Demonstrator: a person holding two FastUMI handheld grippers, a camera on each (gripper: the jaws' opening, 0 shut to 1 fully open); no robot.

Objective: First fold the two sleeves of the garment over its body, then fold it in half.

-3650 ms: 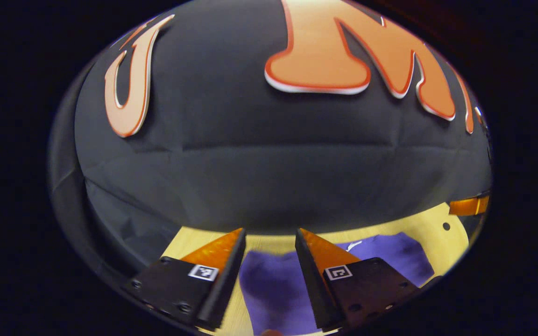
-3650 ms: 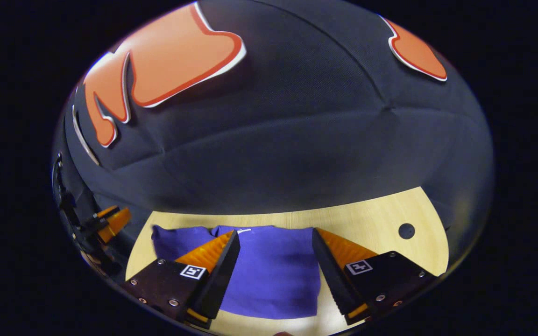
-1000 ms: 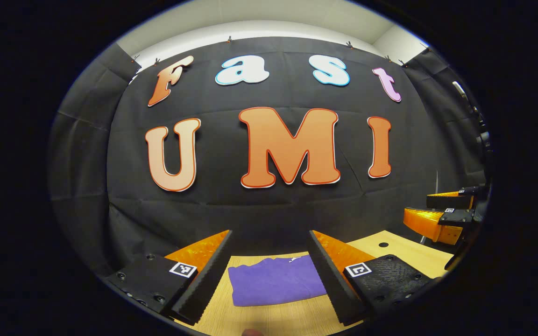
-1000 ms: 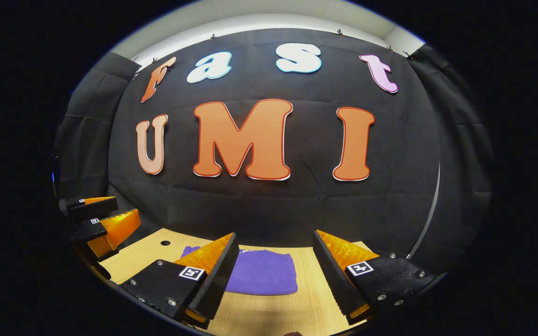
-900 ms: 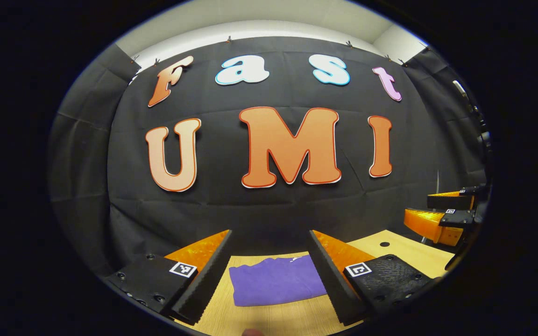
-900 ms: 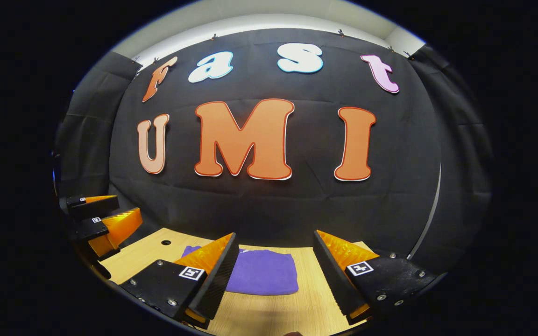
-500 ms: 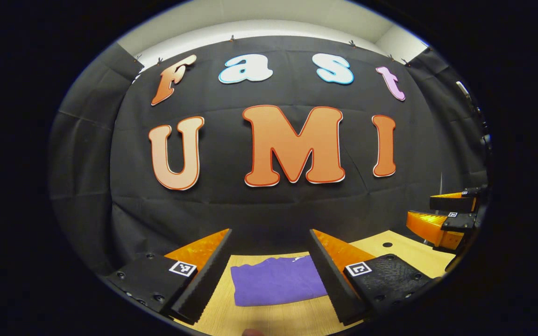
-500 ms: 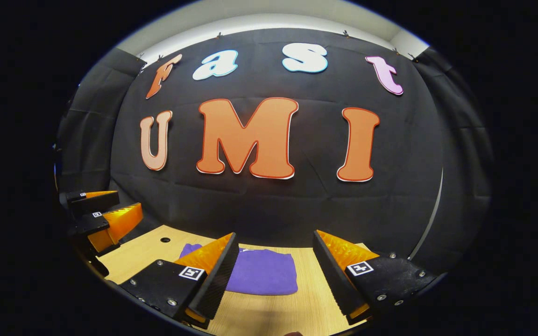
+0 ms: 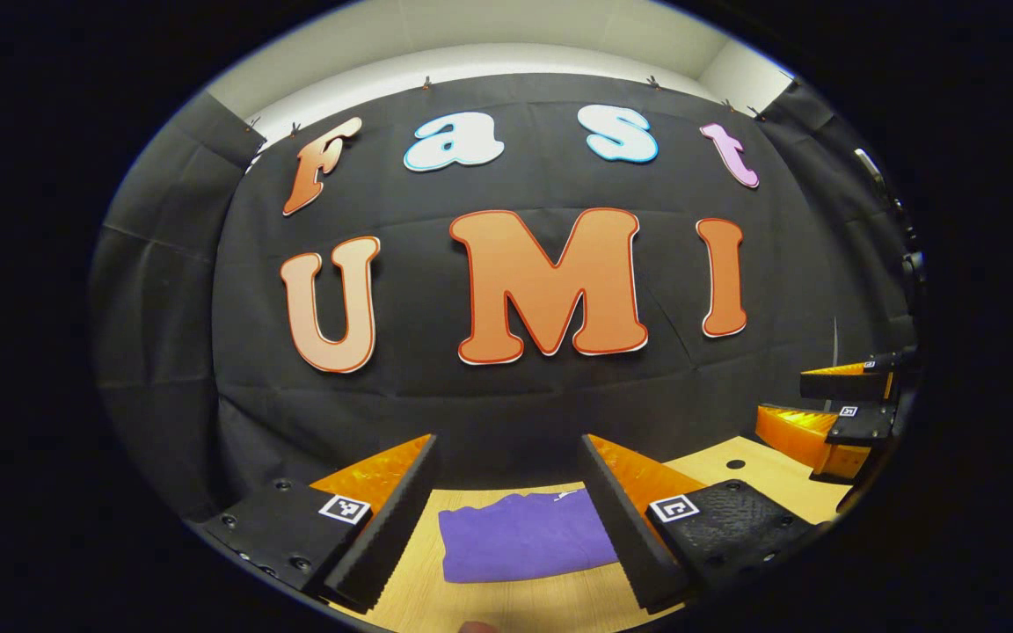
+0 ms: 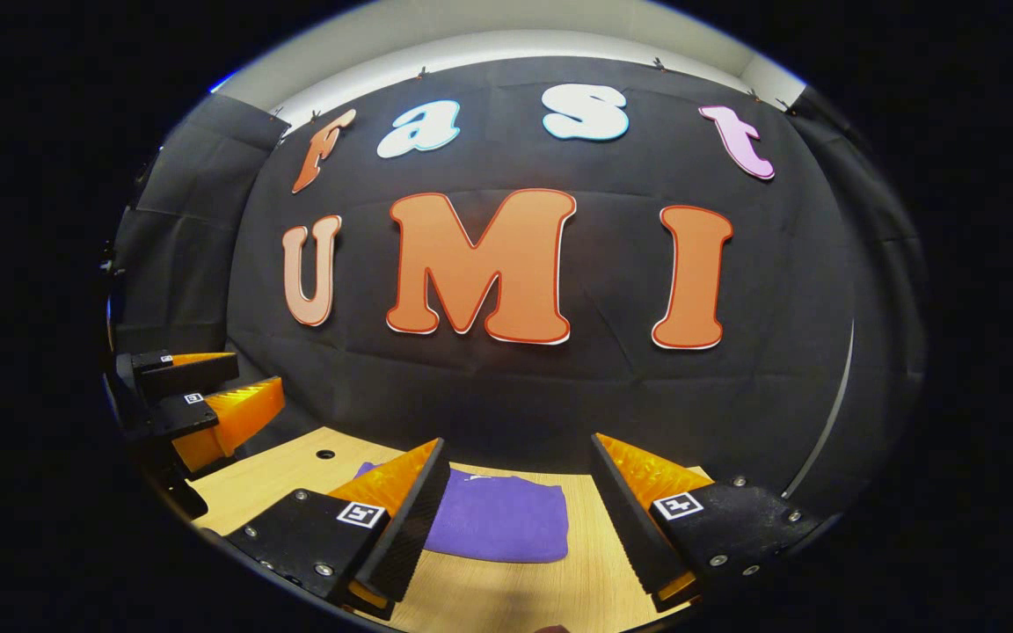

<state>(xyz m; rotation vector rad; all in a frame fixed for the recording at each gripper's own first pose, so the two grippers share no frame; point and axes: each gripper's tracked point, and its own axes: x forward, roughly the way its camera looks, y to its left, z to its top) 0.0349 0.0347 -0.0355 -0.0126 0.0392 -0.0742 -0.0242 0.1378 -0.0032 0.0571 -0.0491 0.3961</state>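
The purple garment [image 9: 524, 547] lies folded into a compact rectangle on the light wooden table [image 9: 506, 602], and it shows again as the purple garment [image 10: 498, 526] in the right gripper view. My left gripper [image 9: 506, 457] hangs open above and short of it, holding nothing. My right gripper [image 10: 515, 462] is open too, also back from the cloth and empty. Each gripper appears at the other view's edge: the right gripper [image 9: 832, 409] and the left gripper [image 10: 207, 396], both raised off the table.
The black cloth wall rises just behind the table's far edge. A small round hole [image 9: 735, 463] sits in the tabletop near the back, seen as a hole [image 10: 324, 454] in the right gripper view. Bare wood [image 10: 506, 598] lies in front of the garment.
Since 3.6 s ago both grippers have pulled back and up from the folded garment, which now looks smaller. Over the last second they only drifted slightly.
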